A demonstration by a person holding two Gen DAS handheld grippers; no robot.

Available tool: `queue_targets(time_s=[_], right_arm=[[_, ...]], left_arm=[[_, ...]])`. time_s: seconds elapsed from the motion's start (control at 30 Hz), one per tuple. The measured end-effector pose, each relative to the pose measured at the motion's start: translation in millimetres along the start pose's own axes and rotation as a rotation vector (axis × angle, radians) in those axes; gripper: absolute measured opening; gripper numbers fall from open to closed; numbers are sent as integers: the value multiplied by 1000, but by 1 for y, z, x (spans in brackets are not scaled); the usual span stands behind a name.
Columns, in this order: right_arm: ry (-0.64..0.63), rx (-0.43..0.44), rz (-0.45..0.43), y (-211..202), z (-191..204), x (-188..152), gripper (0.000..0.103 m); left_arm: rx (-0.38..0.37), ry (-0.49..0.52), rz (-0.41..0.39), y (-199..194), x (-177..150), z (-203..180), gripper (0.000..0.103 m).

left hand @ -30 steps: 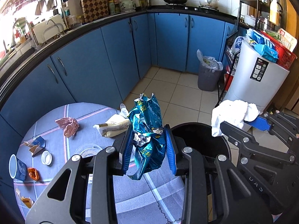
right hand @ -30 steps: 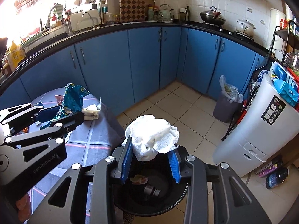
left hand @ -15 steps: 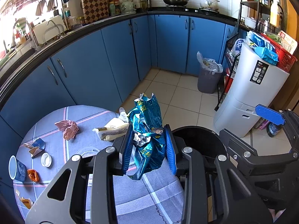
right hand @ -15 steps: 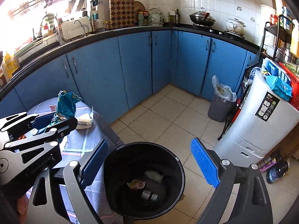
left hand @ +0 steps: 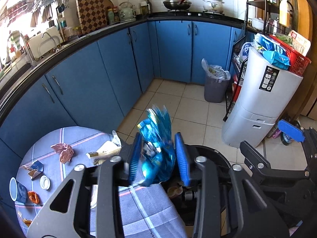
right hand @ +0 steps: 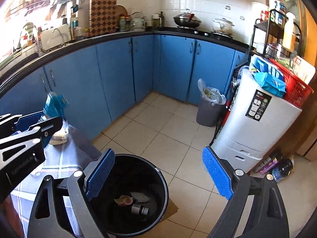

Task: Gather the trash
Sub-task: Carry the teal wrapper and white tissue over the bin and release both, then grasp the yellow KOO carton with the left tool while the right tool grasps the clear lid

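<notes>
The left gripper (left hand: 158, 156), jaws just opening, frees a crumpled blue foil wrapper (left hand: 156, 148) at the table's edge beside the round black bin (right hand: 138, 194); it may miss, while the right gripper (right hand: 158, 176) gapes empty.

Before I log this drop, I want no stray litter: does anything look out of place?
Yes. The blue snack bag sits blurred between the left gripper's just-opened jaws, over the table edge rather than squarely above the black bin. It may miss. The right gripper hangs open and empty over the bin.
</notes>
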State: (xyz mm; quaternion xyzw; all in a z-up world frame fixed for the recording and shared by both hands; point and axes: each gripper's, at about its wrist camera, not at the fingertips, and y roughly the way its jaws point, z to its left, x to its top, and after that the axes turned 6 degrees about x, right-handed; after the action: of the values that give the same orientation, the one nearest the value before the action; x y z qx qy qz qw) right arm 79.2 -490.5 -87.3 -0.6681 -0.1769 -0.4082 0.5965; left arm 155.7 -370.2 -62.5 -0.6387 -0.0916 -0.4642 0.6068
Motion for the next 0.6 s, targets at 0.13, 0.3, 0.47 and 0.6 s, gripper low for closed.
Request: queue_targets(time_s=[0.13,0.3,0.47,0.6], right_arm=[[19,-9,4,0,-5,-2,88],[22,-8,10,3,-4,-2,88],[15,33,21,3,8,-4,88],[-12,111,24,4,32,-6,88]], left_arm=[[10,-57,-68,-8,1,8,100],[38,-56,-51,-6,-2,13,100],[60,-73,-36,-10,-10,26,100],[118,-91,-39,-19,-25,49,100]])
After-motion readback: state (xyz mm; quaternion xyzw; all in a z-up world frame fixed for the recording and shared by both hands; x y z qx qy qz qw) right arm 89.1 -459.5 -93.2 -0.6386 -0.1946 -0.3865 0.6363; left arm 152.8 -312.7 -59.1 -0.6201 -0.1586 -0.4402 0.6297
